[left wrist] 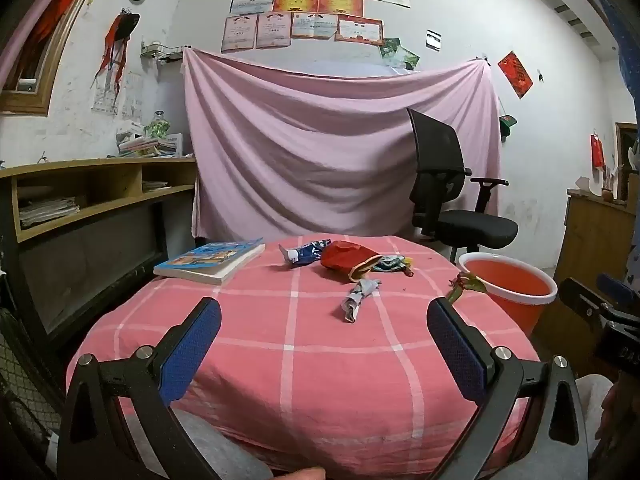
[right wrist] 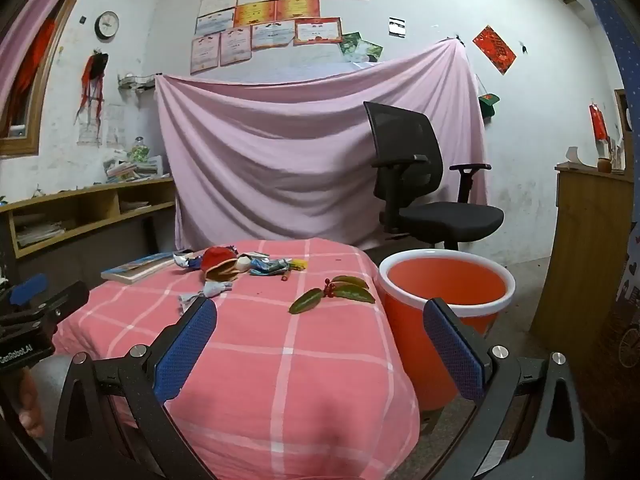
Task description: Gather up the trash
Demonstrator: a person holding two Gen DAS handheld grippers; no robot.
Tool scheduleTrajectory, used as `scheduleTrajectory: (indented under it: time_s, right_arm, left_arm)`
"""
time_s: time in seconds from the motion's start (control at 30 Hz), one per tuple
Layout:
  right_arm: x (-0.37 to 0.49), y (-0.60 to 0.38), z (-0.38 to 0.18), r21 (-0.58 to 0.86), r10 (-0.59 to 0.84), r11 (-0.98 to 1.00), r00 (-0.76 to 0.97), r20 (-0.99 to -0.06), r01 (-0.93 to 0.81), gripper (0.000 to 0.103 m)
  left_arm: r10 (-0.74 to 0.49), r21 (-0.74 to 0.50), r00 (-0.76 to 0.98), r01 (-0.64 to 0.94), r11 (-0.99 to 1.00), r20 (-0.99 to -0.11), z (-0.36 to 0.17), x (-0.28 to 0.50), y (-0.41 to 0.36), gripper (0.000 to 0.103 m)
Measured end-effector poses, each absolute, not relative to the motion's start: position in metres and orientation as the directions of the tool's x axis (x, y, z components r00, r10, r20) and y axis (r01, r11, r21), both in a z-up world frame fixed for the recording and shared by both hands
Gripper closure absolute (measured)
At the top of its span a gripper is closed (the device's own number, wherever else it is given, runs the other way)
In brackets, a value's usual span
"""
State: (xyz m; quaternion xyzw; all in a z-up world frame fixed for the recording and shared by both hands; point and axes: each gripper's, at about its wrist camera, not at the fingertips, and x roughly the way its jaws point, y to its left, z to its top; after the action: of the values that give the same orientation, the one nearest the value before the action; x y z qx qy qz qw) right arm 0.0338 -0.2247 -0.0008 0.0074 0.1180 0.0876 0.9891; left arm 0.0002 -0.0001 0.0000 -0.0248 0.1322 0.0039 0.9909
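Note:
Trash lies on the pink checked table (left wrist: 304, 360): a red wrapper (left wrist: 347, 258), a blue wrapper (left wrist: 306, 253), a crumpled grey wrapper (left wrist: 357, 299), a teal wrapper (left wrist: 390, 263) and a leafy twig (left wrist: 466, 283). In the right wrist view the twig (right wrist: 332, 292) lies near the table's right edge, with the red wrapper (right wrist: 218, 262) and grey wrapper (right wrist: 206, 293) further left. An orange bucket (left wrist: 510, 280) (right wrist: 444, 284) stands right of the table. My left gripper (left wrist: 324, 316) is open and empty, short of the grey wrapper. My right gripper (right wrist: 320, 316) is open and empty, just short of the twig.
A book (left wrist: 210, 260) lies at the table's far left. A black office chair (left wrist: 448, 192) stands behind the bucket, before a pink hanging sheet (left wrist: 320, 140). A wooden shelf (left wrist: 92, 196) runs along the left wall; a wooden cabinet (right wrist: 588, 248) stands at the right.

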Motion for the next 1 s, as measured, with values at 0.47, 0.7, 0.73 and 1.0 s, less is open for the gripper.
scheduleTrajectory:
  time_s: [0.47,0.7,0.73,1.0]
  right_arm:
    - [0.0349,-0.2265,-0.0026,0.042,0.18,0.984,0.956,-0.233,-0.175,0.0]
    - [0.037,-0.2275,-0.0026,0.047,0.177,0.984,0.955,-0.237,-0.171,0.0]
    - [0.0364,-0.2272,-0.0025,0.046,0.177,0.984,0.955,-0.236,-0.171,0.0]
    - [0.0334,-0.2254,-0.002,0.047,0.178,0.984,0.955,-0.237,-0.171,0.0]
  left_arm:
    - [0.004,-0.042,0.968,-0.015,0.999,-0.252,0.0,0.0002,-0.0009,0.002]
    - [0.003,-0.044,0.968,-0.014,0.999,-0.251,0.0,0.0001,-0.0006,0.002]
    - [0.001,-0.045,0.968,-0.013,0.999,-0.251,-0.0001,0.0003,-0.0007,0.002]
    - [0.003,-0.046,0.969,-0.015,0.999,-0.248,0.0,-0.0004,-0.0003,0.002]
